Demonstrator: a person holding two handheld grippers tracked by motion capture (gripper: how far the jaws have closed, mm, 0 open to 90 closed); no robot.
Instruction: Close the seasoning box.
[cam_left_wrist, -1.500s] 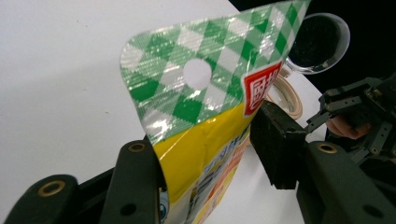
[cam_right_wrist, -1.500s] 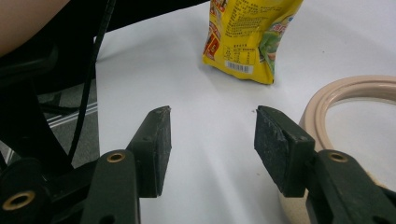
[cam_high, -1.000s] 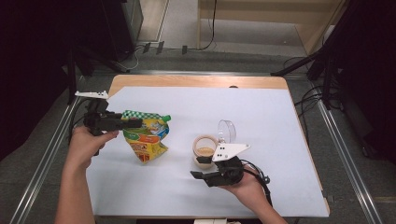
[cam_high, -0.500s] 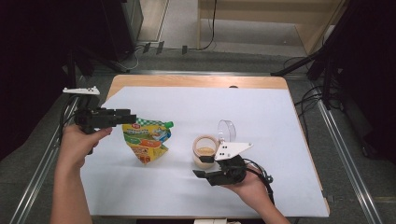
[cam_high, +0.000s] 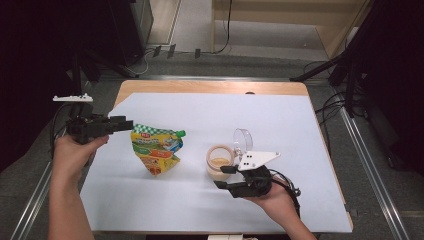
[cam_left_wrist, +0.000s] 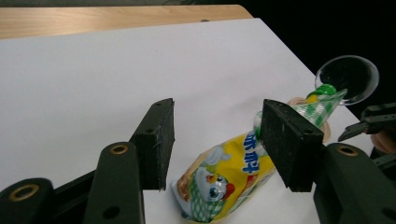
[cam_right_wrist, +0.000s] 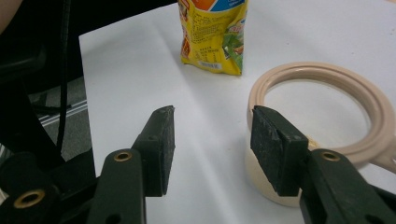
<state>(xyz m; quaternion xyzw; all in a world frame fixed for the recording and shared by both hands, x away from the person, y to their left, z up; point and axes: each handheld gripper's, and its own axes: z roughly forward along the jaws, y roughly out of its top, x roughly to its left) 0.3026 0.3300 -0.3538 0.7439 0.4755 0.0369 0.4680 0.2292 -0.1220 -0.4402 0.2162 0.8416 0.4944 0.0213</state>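
Note:
A yellow and green spouted pouch (cam_high: 155, 148) lies flat on the white table cover (cam_high: 280, 120), its green cap (cam_high: 182, 133) pointing right. My left gripper (cam_high: 129, 123) hovers just left of it, open, with the pouch (cam_left_wrist: 233, 172) lying beyond the pads untouched. A beige round container (cam_high: 219, 161) stands right of the pouch, its clear lid (cam_high: 243, 140) hinged up. My right gripper (cam_high: 220, 177) is open at the container's near side. In the right gripper view the container (cam_right_wrist: 327, 77) sits past the right pad; the jaws have just been closing slightly with nothing between them.
The wooden table edge (cam_high: 210, 87) borders the cover at the back. Dark stands and cables (cam_high: 350, 75) surround the table on the floor. A cable trails from the right gripper over the person's hand (cam_high: 287, 192).
My left gripper has drawn back to the left, away from the pouch's top, which it reached a second ago. The pouch stays lying where it was. The right hand has hardly moved.

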